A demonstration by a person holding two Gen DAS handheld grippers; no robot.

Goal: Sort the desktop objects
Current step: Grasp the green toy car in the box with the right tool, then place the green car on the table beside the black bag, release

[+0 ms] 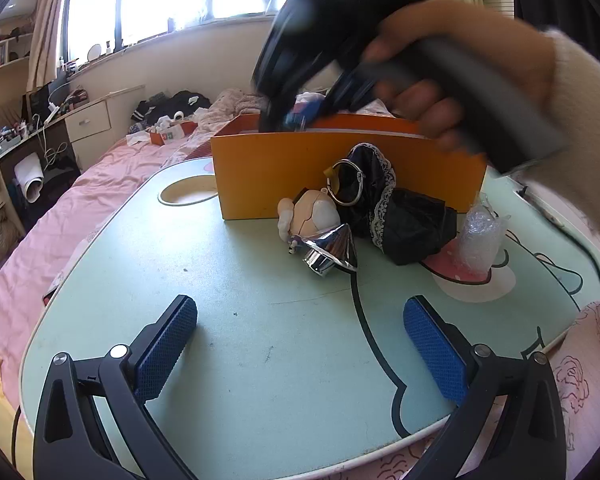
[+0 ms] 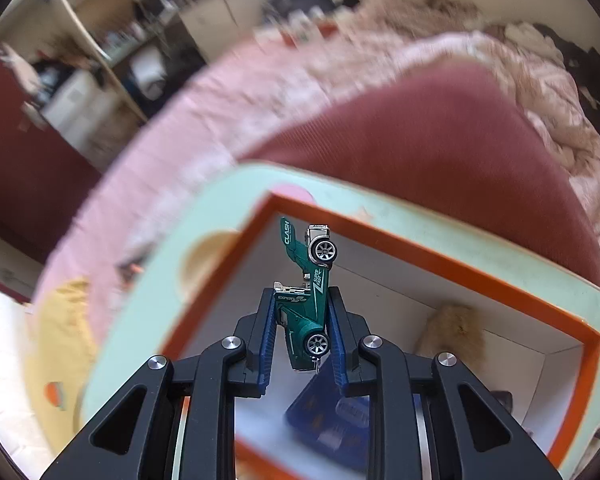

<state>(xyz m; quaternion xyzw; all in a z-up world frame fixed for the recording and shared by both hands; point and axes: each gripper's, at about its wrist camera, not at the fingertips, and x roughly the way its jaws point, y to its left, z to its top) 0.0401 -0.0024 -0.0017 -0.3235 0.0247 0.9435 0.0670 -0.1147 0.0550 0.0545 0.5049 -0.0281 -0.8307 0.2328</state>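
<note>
The right gripper (image 2: 302,316) is clenched on a green toy car (image 2: 306,300): its 2 blue pads (image 2: 337,344) press the car's sides, and the car stands nose-down between them, 1 wheel up near the tips and 1 low between the pads. The car hangs over the open orange box (image 2: 452,270), inside its rim, above the white floor. In the box lie a blue pack (image 2: 332,412) right below the fingers and a tan furry thing (image 2: 456,332) toward the far right corner. From the left wrist view, a hand (image 1: 460,80) grips the right tool, blurred, tilted down into the box (image 1: 284,176) at its top edge. The left gripper (image 1: 300,344) is released, its 2 pads (image 1: 164,348) wide apart with nothing between them, low over the pale green table (image 1: 240,280). In front of the box, touching its near wall, sit a small doll (image 1: 316,212) with black lace clothing (image 1: 396,216) and a metal ring (image 1: 346,182); a shiny silver cone (image 1: 332,250) lies just before the doll, and a wad of bubble wrap (image 1: 480,236) stands to the right. The table rests on a pink bed (image 1: 60,208).
</note>
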